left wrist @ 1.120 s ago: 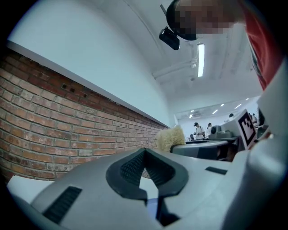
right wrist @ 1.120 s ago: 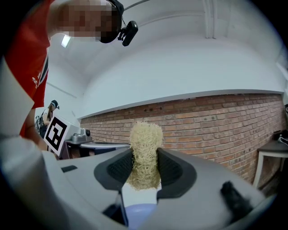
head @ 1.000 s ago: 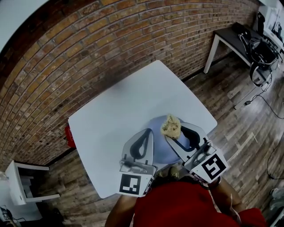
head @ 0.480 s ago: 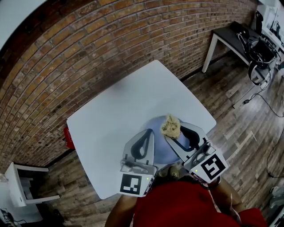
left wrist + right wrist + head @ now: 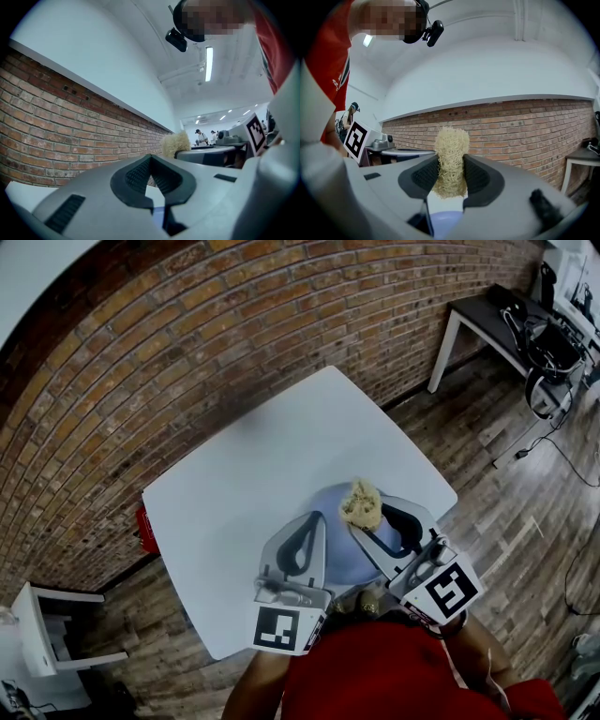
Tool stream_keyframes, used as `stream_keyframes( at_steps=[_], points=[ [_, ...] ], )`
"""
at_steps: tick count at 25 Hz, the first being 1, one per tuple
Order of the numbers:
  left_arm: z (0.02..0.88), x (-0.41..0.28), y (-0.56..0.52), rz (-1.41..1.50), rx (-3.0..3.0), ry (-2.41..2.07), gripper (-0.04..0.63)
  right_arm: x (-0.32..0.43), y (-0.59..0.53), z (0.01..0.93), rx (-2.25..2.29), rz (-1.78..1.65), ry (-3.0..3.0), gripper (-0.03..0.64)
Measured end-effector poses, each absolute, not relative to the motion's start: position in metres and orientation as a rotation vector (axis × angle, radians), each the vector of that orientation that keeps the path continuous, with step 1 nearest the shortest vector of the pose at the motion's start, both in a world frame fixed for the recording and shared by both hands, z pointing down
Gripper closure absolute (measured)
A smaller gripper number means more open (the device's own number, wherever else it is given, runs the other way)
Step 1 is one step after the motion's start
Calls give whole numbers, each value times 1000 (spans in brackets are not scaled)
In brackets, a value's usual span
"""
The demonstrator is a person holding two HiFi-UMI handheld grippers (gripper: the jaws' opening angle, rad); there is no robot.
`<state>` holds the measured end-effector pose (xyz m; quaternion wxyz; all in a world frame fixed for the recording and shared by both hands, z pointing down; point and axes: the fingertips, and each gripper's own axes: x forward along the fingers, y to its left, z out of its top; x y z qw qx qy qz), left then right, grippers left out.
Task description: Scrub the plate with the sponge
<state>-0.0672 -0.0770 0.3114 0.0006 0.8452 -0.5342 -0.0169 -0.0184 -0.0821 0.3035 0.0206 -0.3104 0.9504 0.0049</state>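
The right hand-held gripper (image 5: 367, 521) is clamping the sponge (image 5: 361, 505) between its pads and is pointing level over the plate (image 5: 342, 554). In the right gripper view, this hand-held gripper (image 5: 450, 176) is squeezing the sponge (image 5: 451, 154) at its middle, so both ends are bulging out above and below the jaws. The left hand-held gripper (image 5: 314, 518) is lying beside it over the plate's left part, jaws together. In the left gripper view its (image 5: 150, 161) pad tips are meeting with nothing between them, and a bit of the plate (image 5: 158, 216) is showing through the gap behind them.

A brick wall (image 5: 187, 334) is running behind the counter (image 5: 272, 456), and a wooden floor (image 5: 506, 484) is showing to the right. The white counter is carrying the pale blue plate near its front edge, close to the person's red shirt (image 5: 394, 671). The tan, fibrous sponge is sitting over the plate's far rim; whether it is touching the plate is not clear. From the right gripper view, the plate (image 5: 440, 220) is showing just below the sponge.
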Motion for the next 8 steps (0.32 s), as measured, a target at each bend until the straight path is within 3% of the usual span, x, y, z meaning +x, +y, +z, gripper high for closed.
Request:
stream_keyframes(
  at_steps=[8],
  points=[
    [310,-70,-74,-60,2648,-1681,583,-20,-79,302,-958,19,2953,456]
  ],
)
